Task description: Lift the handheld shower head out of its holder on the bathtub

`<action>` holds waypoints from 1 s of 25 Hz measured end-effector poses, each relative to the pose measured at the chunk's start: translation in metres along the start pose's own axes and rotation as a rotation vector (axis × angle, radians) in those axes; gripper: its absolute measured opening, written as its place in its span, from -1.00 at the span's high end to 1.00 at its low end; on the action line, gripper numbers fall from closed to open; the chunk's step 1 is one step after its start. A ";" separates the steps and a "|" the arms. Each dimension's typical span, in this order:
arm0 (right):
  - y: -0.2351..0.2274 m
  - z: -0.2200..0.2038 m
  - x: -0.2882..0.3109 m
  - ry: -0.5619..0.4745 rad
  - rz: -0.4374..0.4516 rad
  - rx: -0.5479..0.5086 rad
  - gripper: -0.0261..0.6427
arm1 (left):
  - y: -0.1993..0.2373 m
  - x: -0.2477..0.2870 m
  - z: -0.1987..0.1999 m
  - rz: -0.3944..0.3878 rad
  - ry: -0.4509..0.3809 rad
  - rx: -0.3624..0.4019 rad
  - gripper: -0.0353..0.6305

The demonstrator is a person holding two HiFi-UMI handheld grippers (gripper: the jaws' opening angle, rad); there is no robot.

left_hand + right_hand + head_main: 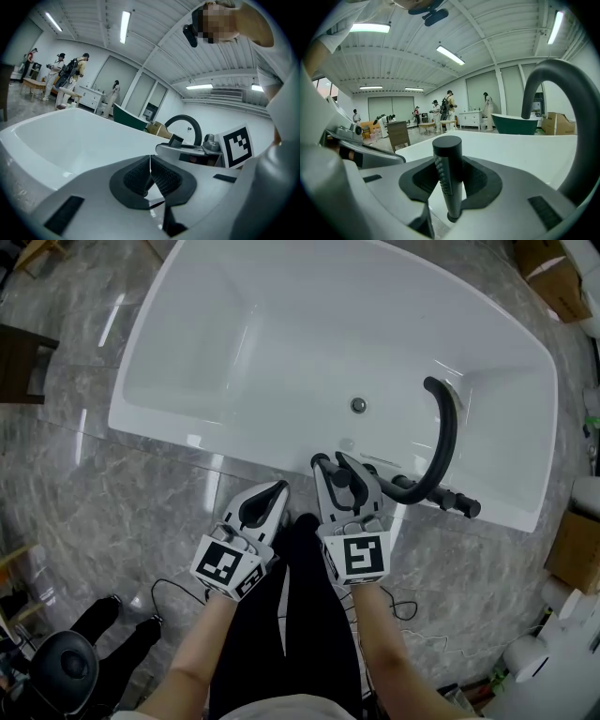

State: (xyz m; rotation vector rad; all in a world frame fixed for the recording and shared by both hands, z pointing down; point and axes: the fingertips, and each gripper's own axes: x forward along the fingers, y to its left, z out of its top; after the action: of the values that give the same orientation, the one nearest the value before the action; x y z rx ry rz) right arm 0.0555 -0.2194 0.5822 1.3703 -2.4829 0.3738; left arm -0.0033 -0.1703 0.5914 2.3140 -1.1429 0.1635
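My right hand-held gripper (450, 182) pinches the upright shower head (447, 157) so it can lift straight up; the left hand-held gripper (150, 174), pressed together and empty, idles alongside

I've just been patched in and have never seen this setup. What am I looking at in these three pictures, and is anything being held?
There is no robot arm here: a person holds a two-jaw gripper in each hand. The head view looks steeply down from their head at a white bathtub with a black arched spout. The other two cameras ride on the grippers and look along their jaws. The left gripper is shut and empty, near the tub's rim. The right gripper is closed on the black shower head, which stands upright at the rim.
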 end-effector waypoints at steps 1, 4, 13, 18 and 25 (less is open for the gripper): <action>0.000 0.002 -0.002 -0.004 -0.001 0.001 0.52 | -0.002 0.000 0.002 -0.004 -0.003 0.002 0.86; 0.004 0.010 -0.006 -0.011 -0.002 -0.002 0.52 | -0.006 -0.001 0.013 -0.012 -0.012 0.020 0.86; 0.010 0.036 -0.024 -0.032 -0.002 -0.005 0.52 | -0.022 -0.006 0.041 -0.023 -0.037 0.052 0.86; 0.015 0.056 -0.031 -0.038 0.009 -0.034 0.52 | -0.027 -0.016 0.053 -0.026 -0.031 0.063 0.86; 0.013 0.088 -0.047 -0.076 -0.006 -0.018 0.52 | -0.042 -0.027 0.072 -0.032 -0.044 0.068 0.86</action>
State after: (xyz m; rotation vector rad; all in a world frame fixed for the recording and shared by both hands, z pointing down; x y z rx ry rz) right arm 0.0581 -0.2076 0.4829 1.4101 -2.5357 0.3027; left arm 0.0024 -0.1688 0.5043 2.4053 -1.1372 0.1425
